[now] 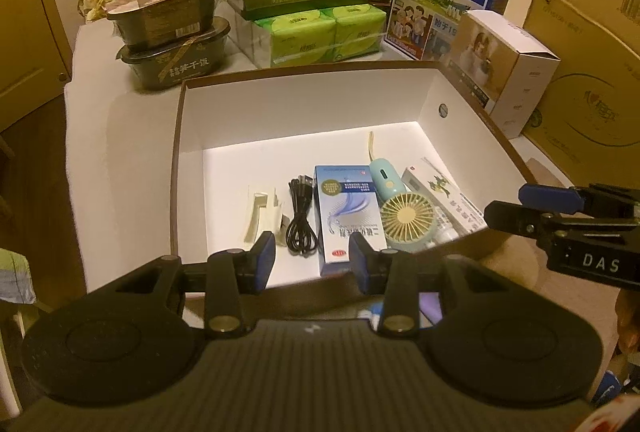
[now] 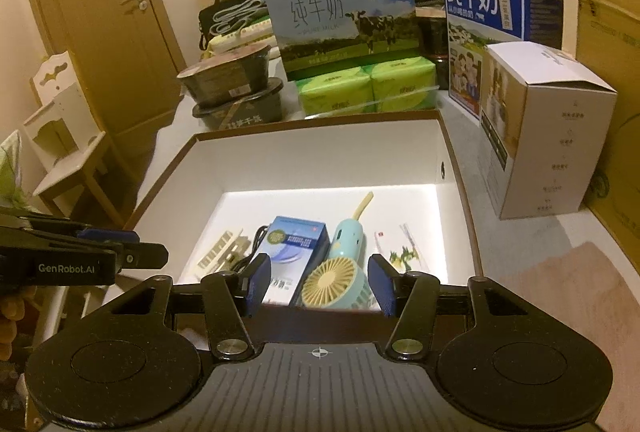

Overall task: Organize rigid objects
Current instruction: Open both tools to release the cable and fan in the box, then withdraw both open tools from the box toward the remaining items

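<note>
Two claws hang over the near rim of the wide, white-lined cardboard box with brown edges on the white counter: the left claw and the right claw each have their blue-padded jaws partly apart, with nothing between them and touching nothing. Inside the box, towards its near wall, lie a cream plastic clip, a coiled black USB cable, a blue-and-white carton, a mint-green handheld fan with a cream grille and a flat white packet. Beyond the box stand milk cartons and green tissue packs.
</note>
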Tool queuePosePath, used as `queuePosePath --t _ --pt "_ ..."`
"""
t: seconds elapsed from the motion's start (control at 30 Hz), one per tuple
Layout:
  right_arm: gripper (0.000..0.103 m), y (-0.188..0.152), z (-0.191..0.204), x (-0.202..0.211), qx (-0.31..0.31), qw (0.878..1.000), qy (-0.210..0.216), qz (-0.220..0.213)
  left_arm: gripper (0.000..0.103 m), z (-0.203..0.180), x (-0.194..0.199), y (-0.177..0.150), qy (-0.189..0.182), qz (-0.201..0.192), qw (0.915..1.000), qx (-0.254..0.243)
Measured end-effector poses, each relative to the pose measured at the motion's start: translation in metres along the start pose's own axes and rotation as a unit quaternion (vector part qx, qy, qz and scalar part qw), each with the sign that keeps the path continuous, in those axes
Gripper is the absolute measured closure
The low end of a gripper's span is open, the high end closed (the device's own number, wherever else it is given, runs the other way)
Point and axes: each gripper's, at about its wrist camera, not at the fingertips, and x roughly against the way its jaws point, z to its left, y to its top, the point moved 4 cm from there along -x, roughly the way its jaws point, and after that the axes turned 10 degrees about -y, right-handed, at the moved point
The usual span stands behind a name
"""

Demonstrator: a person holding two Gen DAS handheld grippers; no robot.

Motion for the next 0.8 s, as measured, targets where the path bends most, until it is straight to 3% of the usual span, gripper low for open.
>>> queuePosePath --t 0.8 --pt "0.049 -0.052 0.012 0.082 -0.012 1.000 -0.003 0.013 0.064 -0.035 0.077 -0.065 0.006 -0.027 0.9994 0.019"
